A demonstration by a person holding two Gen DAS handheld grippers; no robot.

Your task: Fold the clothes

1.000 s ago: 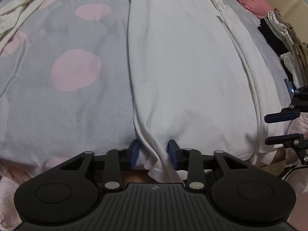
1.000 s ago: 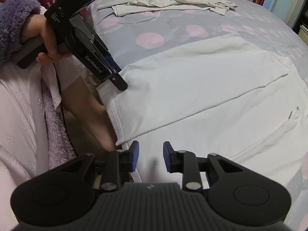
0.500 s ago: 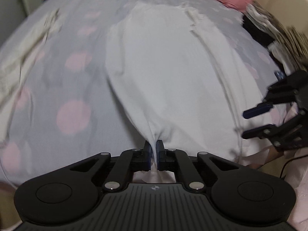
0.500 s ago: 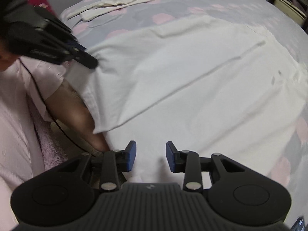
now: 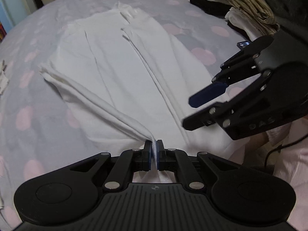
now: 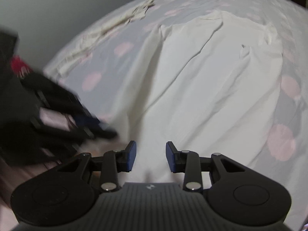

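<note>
— What is gripped, and where is the garment laid?

— A white garment (image 5: 119,73) is spread across a grey bedspread (image 5: 34,115) dotted with pink. Its near hem is pinched between the closed pads of the left gripper (image 5: 153,152) at 6 o'clock, and a taut ridge of cloth is drawn toward 10 o'clock.

— And the other tool?

— The right gripper (image 6: 151,156) is held with jaws apart, nothing between them, over the cloth's near edge. Folded clothes (image 5: 240,5) are stacked at 1 o'clock in the left view.

text: none legible | labels: none | numbers: none | signs: none
</note>
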